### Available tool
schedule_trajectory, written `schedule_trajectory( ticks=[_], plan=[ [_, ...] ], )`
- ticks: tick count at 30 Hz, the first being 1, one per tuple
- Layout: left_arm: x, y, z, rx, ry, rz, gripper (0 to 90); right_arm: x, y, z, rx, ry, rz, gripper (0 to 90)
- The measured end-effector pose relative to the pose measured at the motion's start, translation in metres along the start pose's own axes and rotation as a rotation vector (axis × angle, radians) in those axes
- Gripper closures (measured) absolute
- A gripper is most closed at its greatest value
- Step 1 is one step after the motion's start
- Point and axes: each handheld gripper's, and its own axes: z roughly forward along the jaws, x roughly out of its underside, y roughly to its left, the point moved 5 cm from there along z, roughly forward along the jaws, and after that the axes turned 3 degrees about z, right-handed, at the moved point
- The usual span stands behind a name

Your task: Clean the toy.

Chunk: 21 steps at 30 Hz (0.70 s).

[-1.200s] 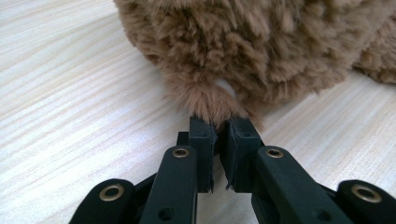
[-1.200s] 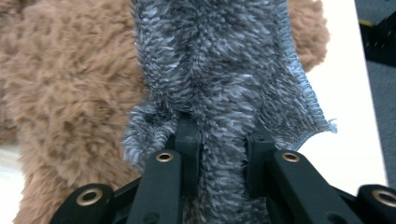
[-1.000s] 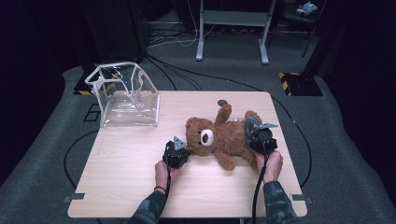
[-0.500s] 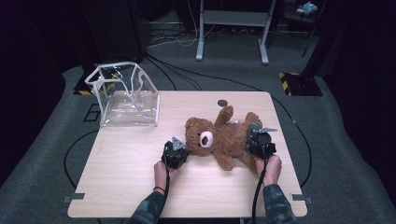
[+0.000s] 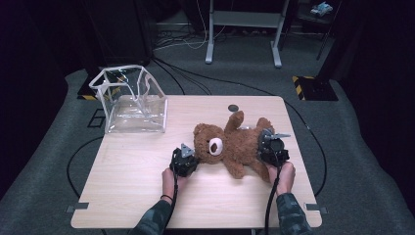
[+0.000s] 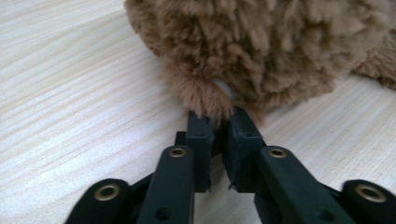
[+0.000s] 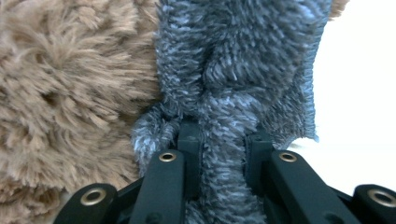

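Observation:
A brown teddy bear lies on its back in the middle of the wooden table, head toward the left. My left gripper sits at the bear's head; in the left gripper view its jaws are shut on a tuft of brown fur, the bear's ear. My right gripper is at the bear's lower body. In the right gripper view it is shut on a fold of grey-blue fuzzy fabric lying against the bear's brown fur.
A clear plastic bag with white trim stands open at the table's far left corner. A small dark round disc lies near the far edge. Cables and a metal stand are on the floor beyond the table.
The right gripper has shifted slightly toward the near edge, still pinching the fabric. The left gripper and the bear's head have stayed put.

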Motion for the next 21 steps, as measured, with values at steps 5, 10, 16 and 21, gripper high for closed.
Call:
schedule_trajectory(
  ticks=[5, 10, 16, 21],
  plan=[
    [0.001, 0.0, -0.003, 0.004, -0.023, -0.033, 83.6, 0.003, 0.001, -0.003, -0.032, -0.009, 0.009, 74.8],
    [0.0, 0.0, -0.01, 0.007, -0.042, -0.047, 83.7, 0.006, 0.005, -0.004, -0.048, -0.011, 0.005, 74.8],
    [0.002, 0.002, -0.018, 0.005, -0.04, -0.048, 82.8, 0.007, 0.01, -0.004, -0.068, -0.014, 0.009, 74.8],
    [0.002, -0.001, -0.022, 0.001, -0.029, -0.057, 59.9, 0.006, 0.015, -0.003, -0.084, -0.015, 0.014, 74.8]
  ],
)
